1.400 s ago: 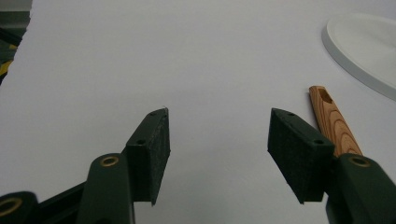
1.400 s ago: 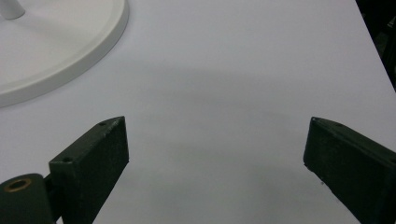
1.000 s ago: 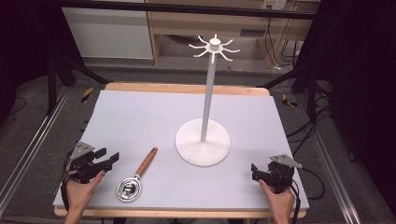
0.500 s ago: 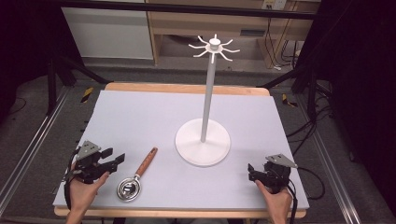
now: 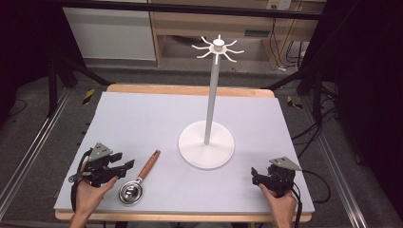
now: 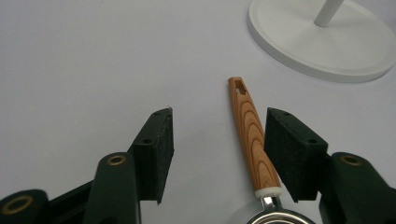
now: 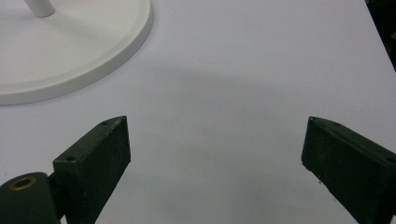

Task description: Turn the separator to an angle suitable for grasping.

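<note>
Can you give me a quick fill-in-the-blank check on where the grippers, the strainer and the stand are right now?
1. The left gripper has its jaws ____ around the wooden handle.
2. The handle belongs to a small metal ____ lying flat on the table.
3. The white stand carries ____ on its hooks.
4. The right gripper has ____ between its open jaws.

Missing words: open; strainer; nothing; nothing
</note>
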A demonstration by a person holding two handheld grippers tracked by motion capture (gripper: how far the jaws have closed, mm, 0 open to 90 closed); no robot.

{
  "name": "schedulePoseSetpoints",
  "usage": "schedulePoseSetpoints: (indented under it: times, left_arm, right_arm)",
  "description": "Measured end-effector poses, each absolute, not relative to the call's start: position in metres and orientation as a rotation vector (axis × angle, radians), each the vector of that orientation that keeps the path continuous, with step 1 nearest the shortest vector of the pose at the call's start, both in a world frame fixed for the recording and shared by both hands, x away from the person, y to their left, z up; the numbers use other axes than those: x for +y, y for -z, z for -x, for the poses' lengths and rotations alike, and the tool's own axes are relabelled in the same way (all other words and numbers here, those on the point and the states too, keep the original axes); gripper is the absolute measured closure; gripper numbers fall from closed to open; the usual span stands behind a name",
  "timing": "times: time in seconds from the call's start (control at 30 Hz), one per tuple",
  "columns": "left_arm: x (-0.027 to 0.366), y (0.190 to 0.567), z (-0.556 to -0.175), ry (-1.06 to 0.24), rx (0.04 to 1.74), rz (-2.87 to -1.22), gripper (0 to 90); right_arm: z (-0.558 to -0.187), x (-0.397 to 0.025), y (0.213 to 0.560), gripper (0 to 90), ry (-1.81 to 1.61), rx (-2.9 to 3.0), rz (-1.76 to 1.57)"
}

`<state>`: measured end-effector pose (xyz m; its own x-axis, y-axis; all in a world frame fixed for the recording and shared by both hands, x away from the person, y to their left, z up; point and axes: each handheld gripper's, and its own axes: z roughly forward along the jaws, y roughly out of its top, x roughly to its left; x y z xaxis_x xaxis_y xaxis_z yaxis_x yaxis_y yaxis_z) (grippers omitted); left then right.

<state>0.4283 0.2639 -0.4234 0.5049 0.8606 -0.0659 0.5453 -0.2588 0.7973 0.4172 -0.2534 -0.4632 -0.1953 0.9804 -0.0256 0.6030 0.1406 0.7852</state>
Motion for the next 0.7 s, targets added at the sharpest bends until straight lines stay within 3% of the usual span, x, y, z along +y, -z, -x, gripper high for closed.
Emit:
schedulePoseSetpoints:
  times: [0.7]
  left_arm:
    - [0.23,0.416,-0.446,-0.475,1.113,-2.079,45.1]
  right_arm:
    - [-0.417,-0.251,0.461,8.0,-0.871,1.885,-1.504]
